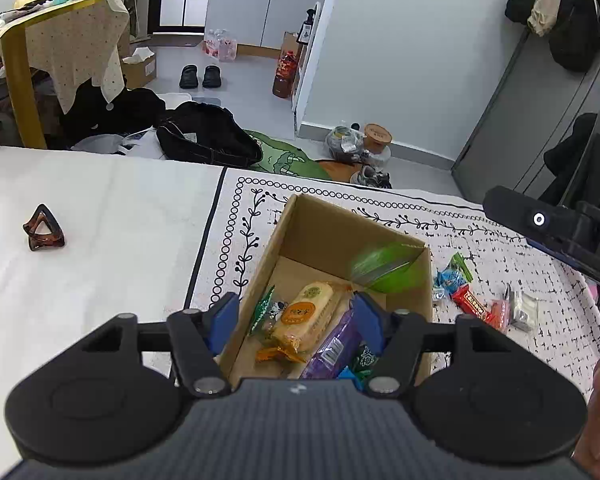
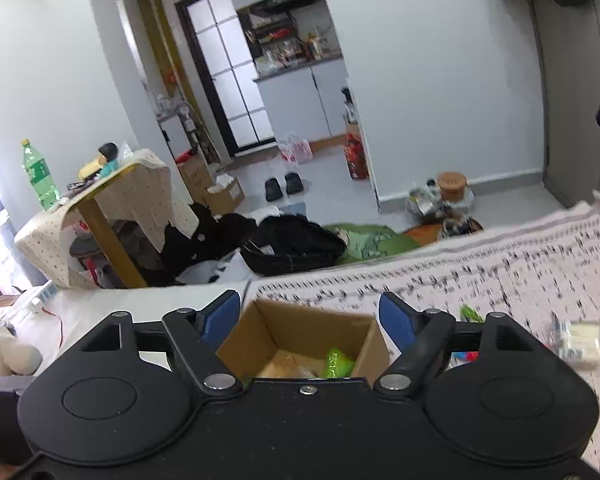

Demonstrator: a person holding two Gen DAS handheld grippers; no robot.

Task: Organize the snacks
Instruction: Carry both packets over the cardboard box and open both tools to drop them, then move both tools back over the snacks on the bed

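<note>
Your left tool [image 1: 296, 322] and right tool [image 2: 311, 320] both gape wide, gripping nothing, above the open brown cardboard box [image 1: 320, 232] of wrapped snacks.

Left black plastic gripper [image 1: 296, 320]: blue pads [image 1: 224, 316], round silver screws, ribbed grey body. Right black plastic gripper [image 2: 312, 320]: same blue pads [image 2: 396, 320], silver screws.

Bright even daylight, fisheye warp at edges, right view motion-blurred.
</note>
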